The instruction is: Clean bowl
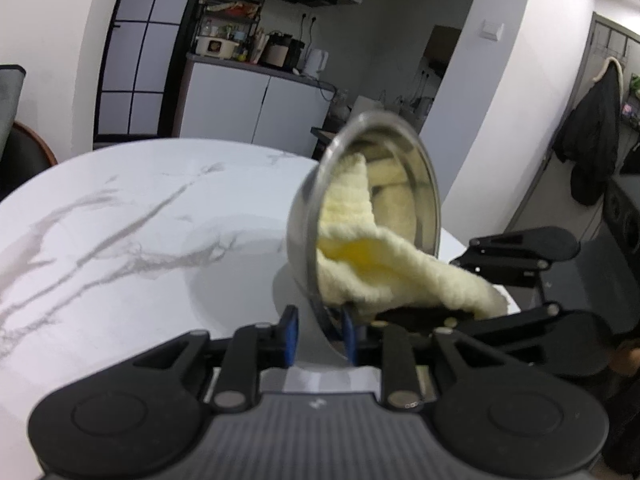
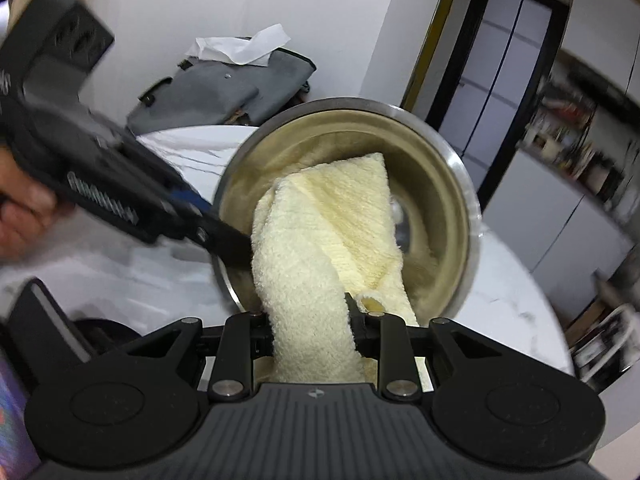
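1. The left gripper (image 1: 320,334) is clamping the rim of a stainless steel bowl (image 1: 304,216); its blue pads (image 1: 291,334) are sitting on either side of the thin metal edge, one outside the wall and one inside.
2. The bowl is being held lifted off the white marble table (image 1: 120,220), tilted on its side just beyond the left fingertips, with its mouth facing the right gripper (image 2: 312,320).
3. The right gripper's fingers are pinching a pale yellow terry cloth (image 2: 320,232), which is bunching up between them.
4. The cloth is running forward from the right fingertips into the bowl's hollow, its far corner lying against the inner wall.
5. In the right wrist view, the left gripper is reaching in from the left, its fingertip meeting the bowl's rim beside the cloth, and a person's hand (image 2: 20,216) is gripping its handle.
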The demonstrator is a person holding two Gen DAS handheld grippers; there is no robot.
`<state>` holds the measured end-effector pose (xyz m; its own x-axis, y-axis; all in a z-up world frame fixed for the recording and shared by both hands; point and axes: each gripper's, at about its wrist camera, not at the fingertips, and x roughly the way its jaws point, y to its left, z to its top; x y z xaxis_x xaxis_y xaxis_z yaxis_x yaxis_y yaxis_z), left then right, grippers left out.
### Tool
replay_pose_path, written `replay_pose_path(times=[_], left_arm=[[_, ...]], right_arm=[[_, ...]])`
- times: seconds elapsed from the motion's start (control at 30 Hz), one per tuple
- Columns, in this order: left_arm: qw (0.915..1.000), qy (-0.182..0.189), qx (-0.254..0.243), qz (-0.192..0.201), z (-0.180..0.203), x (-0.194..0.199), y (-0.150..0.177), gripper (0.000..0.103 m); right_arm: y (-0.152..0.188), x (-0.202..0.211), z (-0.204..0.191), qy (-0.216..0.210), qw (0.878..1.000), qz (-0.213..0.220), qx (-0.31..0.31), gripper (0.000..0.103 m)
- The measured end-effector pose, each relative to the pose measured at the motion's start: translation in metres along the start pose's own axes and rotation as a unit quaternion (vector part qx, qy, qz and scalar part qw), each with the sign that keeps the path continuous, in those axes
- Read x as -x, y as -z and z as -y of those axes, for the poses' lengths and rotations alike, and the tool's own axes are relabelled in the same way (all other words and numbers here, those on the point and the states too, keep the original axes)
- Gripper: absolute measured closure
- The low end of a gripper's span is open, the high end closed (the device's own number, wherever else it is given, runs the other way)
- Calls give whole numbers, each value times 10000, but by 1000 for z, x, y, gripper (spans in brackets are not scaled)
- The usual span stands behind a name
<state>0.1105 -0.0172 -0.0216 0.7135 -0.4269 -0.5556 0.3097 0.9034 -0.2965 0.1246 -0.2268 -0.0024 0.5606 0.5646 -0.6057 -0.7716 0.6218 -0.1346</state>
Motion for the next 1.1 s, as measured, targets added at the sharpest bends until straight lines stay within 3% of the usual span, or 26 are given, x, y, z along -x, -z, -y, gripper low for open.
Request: replay_pose_path(times=[0.1,0.23,0.6,0.77,0.9,0.97,1.1], left_arm=[[10000,-19,-6,-10,3,-2,2,84],[10000,-20,-82,0,4,0,3,85],[9999,-12,-142,51,-1,15,-2,85],[9999,41,-102,60,-3,17,-2,84],[9999,69,-28,94,-3,15,-3,83],[9999,131,14,36,-3,11,-1,82],[9998,148,-3,-93,2,2,5,81]], right_arm=[[1,0,1,-324,9991,37,-260,75],[3,1,2,-319,9991,56,-287,75],[1,10,-10,847,9936,414,626,76],[0,6,-17,964,9904,384,914,76],[0,2,-18,826,9923,207,903,76],[-1,0,-12,420,9978,125,507,75],[-1,0,-5,45,9999,112,79,75]])
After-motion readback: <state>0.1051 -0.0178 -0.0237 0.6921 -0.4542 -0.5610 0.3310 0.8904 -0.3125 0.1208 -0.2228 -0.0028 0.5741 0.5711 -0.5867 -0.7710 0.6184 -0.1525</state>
